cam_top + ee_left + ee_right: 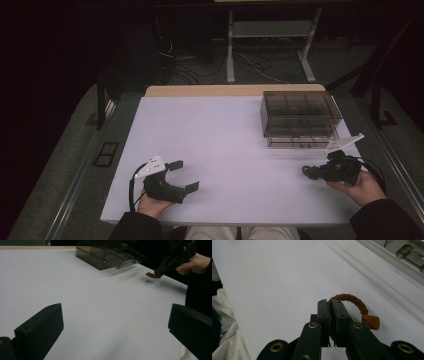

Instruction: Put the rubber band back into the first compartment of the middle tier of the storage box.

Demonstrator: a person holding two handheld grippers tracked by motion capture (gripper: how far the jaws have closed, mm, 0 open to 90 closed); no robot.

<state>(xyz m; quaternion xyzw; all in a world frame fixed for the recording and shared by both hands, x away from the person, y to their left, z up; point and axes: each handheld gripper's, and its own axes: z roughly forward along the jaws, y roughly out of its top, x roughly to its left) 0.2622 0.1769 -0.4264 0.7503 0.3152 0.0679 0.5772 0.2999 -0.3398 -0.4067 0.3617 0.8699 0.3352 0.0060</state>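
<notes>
High view: we see the right tool [308,172] low over the bench [220,145], the smoked drawer box [300,119] just beyond it.
Left gripper view: our left tool [112,322] gapes, well apart.
Right gripper view: jaws clamp the brown braided loop [352,302], its tag [371,322] hanging right.

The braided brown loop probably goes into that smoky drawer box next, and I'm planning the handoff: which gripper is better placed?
Right. The right gripper is shut on the braided brown loop and sits just in front of the drawer box. The left gripper is open, across the table.
</notes>
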